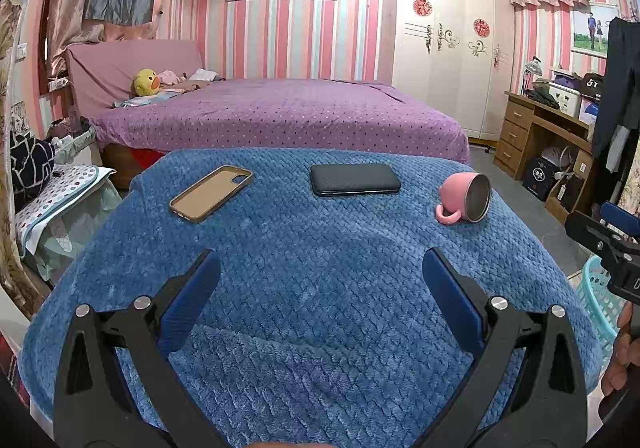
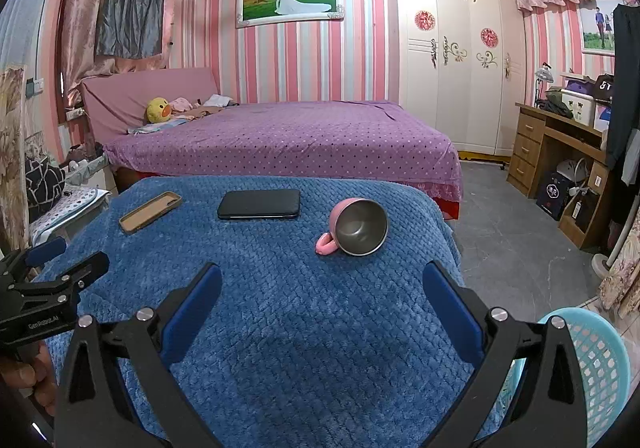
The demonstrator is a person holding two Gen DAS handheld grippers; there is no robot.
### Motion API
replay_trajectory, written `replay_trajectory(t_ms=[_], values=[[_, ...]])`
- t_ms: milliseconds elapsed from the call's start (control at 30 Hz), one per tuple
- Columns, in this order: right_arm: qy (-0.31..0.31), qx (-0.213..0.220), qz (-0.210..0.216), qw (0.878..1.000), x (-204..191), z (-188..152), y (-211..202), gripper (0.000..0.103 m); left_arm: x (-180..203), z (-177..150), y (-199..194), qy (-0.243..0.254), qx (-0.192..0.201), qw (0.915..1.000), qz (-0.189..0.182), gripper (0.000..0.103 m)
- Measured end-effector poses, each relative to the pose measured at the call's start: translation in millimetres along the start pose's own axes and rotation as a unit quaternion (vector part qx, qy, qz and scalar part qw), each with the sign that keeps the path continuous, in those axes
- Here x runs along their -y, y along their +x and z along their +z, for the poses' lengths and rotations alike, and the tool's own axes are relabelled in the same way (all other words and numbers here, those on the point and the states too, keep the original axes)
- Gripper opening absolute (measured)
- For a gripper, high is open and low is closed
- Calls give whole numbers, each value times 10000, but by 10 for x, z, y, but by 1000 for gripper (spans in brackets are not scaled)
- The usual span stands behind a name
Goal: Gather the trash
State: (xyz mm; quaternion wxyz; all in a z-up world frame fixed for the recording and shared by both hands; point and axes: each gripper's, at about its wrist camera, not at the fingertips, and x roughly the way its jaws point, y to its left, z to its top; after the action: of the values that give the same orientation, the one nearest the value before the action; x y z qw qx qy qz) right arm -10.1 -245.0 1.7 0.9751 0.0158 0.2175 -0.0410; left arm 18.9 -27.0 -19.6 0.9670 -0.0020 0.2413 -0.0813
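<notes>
My left claw (image 1: 320, 280): spread wide, empty.
My right claw (image 2: 322, 288): spread wide, empty.
Pink mug (image 2: 354, 226): tipped on surface (image 2: 280, 308).

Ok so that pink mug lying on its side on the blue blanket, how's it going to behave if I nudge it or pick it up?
The pink mug lies on its side, so a nudge could start it rolling, though its handle touching the plush blue blanket probably stops that. The metal-looking lining suggests it's rigid and unlikely to break. It looks empty, so probably light.
</notes>
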Motion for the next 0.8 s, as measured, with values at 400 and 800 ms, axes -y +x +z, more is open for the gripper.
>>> replay_trajectory(t_ms=[400,800], values=[[7,-1,7,10000,0,0,1,98,3,-4,4,-12,0,10000,-4,98],[20,31,-14,10000,-23,-25,1,98,1,-3,5,-20,-7,10000,-3,98]])
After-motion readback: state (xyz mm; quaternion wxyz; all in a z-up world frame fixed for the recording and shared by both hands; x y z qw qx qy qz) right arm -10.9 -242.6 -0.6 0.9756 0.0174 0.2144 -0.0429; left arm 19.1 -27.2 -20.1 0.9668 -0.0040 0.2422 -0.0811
